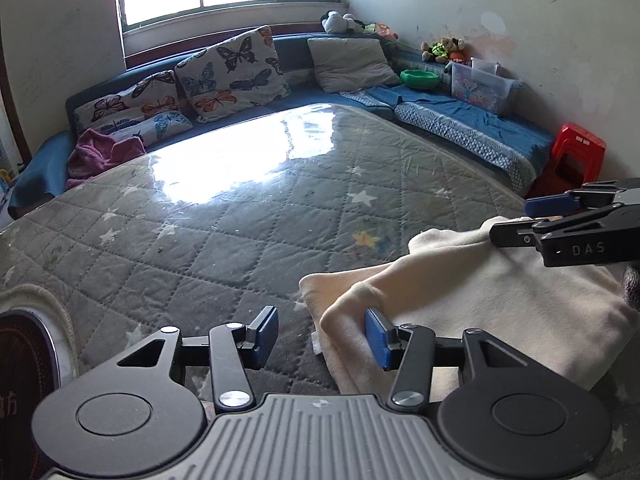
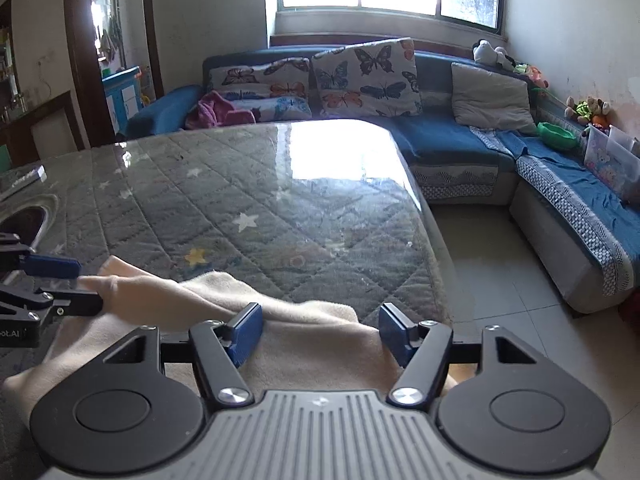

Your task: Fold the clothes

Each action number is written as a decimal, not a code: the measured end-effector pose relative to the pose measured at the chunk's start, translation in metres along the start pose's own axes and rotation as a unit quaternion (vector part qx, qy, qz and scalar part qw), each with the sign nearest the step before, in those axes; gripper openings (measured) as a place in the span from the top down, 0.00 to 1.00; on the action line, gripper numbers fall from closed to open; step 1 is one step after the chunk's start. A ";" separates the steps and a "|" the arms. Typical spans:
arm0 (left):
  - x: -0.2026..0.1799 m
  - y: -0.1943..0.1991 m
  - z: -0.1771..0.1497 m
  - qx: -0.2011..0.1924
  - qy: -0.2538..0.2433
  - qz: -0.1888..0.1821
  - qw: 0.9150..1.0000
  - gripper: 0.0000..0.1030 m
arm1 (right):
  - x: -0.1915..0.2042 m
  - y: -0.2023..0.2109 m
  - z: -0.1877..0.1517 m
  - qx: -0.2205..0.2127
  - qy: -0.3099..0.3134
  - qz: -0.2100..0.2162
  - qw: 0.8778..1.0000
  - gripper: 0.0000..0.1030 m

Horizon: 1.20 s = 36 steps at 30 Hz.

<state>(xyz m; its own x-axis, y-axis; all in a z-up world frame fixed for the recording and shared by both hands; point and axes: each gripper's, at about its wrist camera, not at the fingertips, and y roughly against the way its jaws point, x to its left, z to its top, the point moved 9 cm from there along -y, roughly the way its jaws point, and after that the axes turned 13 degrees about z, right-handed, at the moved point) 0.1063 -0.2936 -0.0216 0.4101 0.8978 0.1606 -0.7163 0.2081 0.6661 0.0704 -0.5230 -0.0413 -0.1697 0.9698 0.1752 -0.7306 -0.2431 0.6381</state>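
Left wrist view: quilted table [image 1: 224, 216] ahead of the left gripper [image 1: 326, 336], whose jaws stand apart, empty; cream garment [image 1: 500, 300] touches its right pad. Right wrist view alone shows a doorway [image 2: 116, 40] and tiled floor [image 2: 500, 264]; right gripper [image 2: 320, 332] straddles the garment, grip uncertain.

We could not see the whole cream garment [image 1: 500, 300]: its right side ran off the frame in the left wrist view, and its near part lay hidden under the right gripper [image 2: 318, 334] body in the right wrist view. The left gripper [image 1: 322, 338] covered the cloth's near corner. A round dark object [image 1: 24, 356] at the table's left was cut by the edge, so we could not name it. The toys [image 1: 442, 48] on the sofa ledge were too small to identify.
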 end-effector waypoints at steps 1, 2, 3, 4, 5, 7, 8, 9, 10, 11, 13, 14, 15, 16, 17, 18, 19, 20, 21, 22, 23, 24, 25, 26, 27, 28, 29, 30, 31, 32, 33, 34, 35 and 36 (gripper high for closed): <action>-0.001 0.006 0.000 -0.005 0.002 -0.005 1.000 0.50 | 0.003 0.006 0.001 -0.003 0.002 0.006 1.000 0.29; -0.002 0.012 -0.001 -0.009 0.003 -0.010 1.000 0.49 | 0.008 0.012 0.001 -0.007 0.005 0.011 1.000 0.27; -0.003 0.018 -0.001 -0.014 0.004 -0.015 1.000 0.48 | 0.012 0.018 -0.001 -0.010 0.011 0.011 1.000 0.25; -0.004 0.024 -0.002 -0.018 0.003 -0.019 1.000 0.48 | 0.017 0.024 -0.004 -0.010 0.018 0.013 1.000 0.24; -0.005 0.028 -0.004 -0.021 0.002 -0.022 1.000 0.48 | 0.023 0.029 -0.007 -0.010 0.024 0.016 1.000 0.22; -0.009 0.036 -0.010 -0.022 -0.001 -0.029 0.999 0.48 | 0.033 0.039 -0.016 -0.009 0.035 0.020 0.999 0.17; -0.010 0.039 -0.014 -0.020 -0.001 -0.031 0.999 0.48 | 0.038 0.044 -0.022 -0.009 0.039 0.020 0.999 0.17; -0.012 0.041 -0.018 -0.017 -0.002 -0.031 0.999 0.48 | 0.042 0.048 -0.028 -0.008 0.042 0.019 0.999 0.17; -0.014 0.043 -0.021 -0.014 -0.002 -0.031 0.999 0.48 | 0.045 0.053 -0.034 -0.009 0.043 0.018 0.999 0.16; -0.015 0.044 -0.025 -0.011 -0.002 -0.032 0.999 0.48 | 0.049 0.057 -0.039 -0.010 0.045 0.017 0.999 0.15; -0.017 0.044 -0.033 -0.003 -0.002 -0.031 1.000 0.48 | 0.055 0.065 -0.051 -0.010 0.045 0.013 0.999 0.13; -0.018 0.045 -0.037 0.000 -0.001 -0.030 1.000 0.48 | 0.055 0.067 -0.055 -0.009 0.044 0.010 0.999 0.13; -0.018 0.046 -0.039 0.003 0.002 -0.028 1.000 0.48 | 0.056 0.070 -0.060 -0.007 0.043 0.007 0.999 0.13; -0.017 0.047 -0.041 0.004 0.006 -0.027 1.000 0.48 | 0.057 0.072 -0.064 -0.006 0.042 0.003 0.999 0.13; -0.015 0.050 -0.043 0.004 0.011 -0.026 1.000 0.47 | 0.058 0.074 -0.069 -0.004 0.040 0.000 0.999 0.12; -0.014 0.053 -0.043 0.004 0.017 -0.027 0.999 0.44 | 0.058 0.078 -0.071 -0.007 0.035 0.000 0.999 0.09; -0.012 0.056 -0.044 0.003 0.021 -0.026 0.999 0.41 | 0.059 0.082 -0.073 -0.010 0.029 0.000 1.000 0.06; -0.011 0.059 -0.045 0.003 0.025 -0.026 0.999 0.39 | 0.059 0.086 -0.074 -0.014 0.021 -0.001 1.000 0.04; -0.010 0.062 -0.046 0.002 0.027 -0.026 0.999 0.39 | 0.060 0.090 -0.075 -0.020 0.014 -0.005 1.000 0.02; -0.010 0.065 -0.046 0.000 0.030 -0.026 0.999 0.38 | 0.060 0.094 -0.075 -0.026 0.008 -0.005 1.000 0.01; -0.010 0.067 -0.047 0.000 0.032 -0.027 0.999 0.36 | 0.060 0.096 -0.076 -0.029 0.004 -0.005 1.000 0.00; -0.011 0.070 -0.049 0.001 0.035 -0.026 0.999 0.32 | 0.060 0.099 -0.078 -0.032 -0.005 -0.004 0.999 0.00; -0.012 0.072 -0.051 0.003 0.038 -0.024 0.999 0.31 | 0.060 0.102 -0.080 -0.035 -0.015 -0.004 0.999 0.00; -0.013 0.075 -0.052 0.002 0.038 -0.024 0.999 0.30 | 0.061 0.104 -0.082 -0.036 -0.021 -0.007 0.999 0.00; -0.014 0.077 -0.053 0.001 0.037 -0.025 0.999 0.27 | 0.061 0.105 -0.084 -0.038 -0.027 -0.010 0.999 0.00; -0.015 0.079 -0.054 0.000 0.036 -0.024 0.999 0.26 | 0.062 0.106 -0.087 -0.037 -0.031 -0.011 0.999 0.00; -0.016 0.082 -0.055 -0.001 0.035 -0.022 0.999 0.23 | 0.063 0.106 -0.088 -0.036 -0.033 -0.012 0.999 0.00; -0.017 0.084 -0.056 -0.003 0.034 -0.021 0.999 0.21 | 0.064 0.107 -0.091 -0.034 -0.038 -0.015 0.999 0.00; -0.017 0.085 -0.057 -0.004 0.034 -0.020 0.999 0.20 | 0.066 0.108 -0.094 -0.032 -0.043 -0.018 0.998 0.00; -0.018 0.087 -0.058 -0.004 0.036 -0.018 0.999 0.17 | 0.068 0.108 -0.096 -0.029 -0.045 -0.020 0.998 0.00; -0.018 0.089 -0.059 -0.004 0.037 -0.017 0.999 0.15 | 0.069 0.109 -0.098 -0.027 -0.044 -0.025 0.998 0.00; -0.018 0.090 -0.060 -0.005 0.039 -0.017 0.999 0.14 | 0.070 0.111 -0.099 -0.028 -0.042 -0.030 0.998 0.00; -0.019 0.092 -0.061 -0.005 0.039 -0.016 0.999 0.12 | 0.071 0.112 -0.100 -0.028 -0.040 -0.036 0.998 0.00; -0.019 0.094 -0.062 -0.006 0.039 -0.015 0.999 0.10 | 0.073 0.114 -0.102 -0.028 -0.038 -0.042 0.998 0.00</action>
<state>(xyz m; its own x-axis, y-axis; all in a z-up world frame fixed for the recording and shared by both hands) -0.0039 -0.2673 -0.0076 0.3865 0.9186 0.0830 -0.7114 0.2396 0.6607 -0.0921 -0.4780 -0.0321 -0.0573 0.9818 0.1810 -0.7767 -0.1577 0.6098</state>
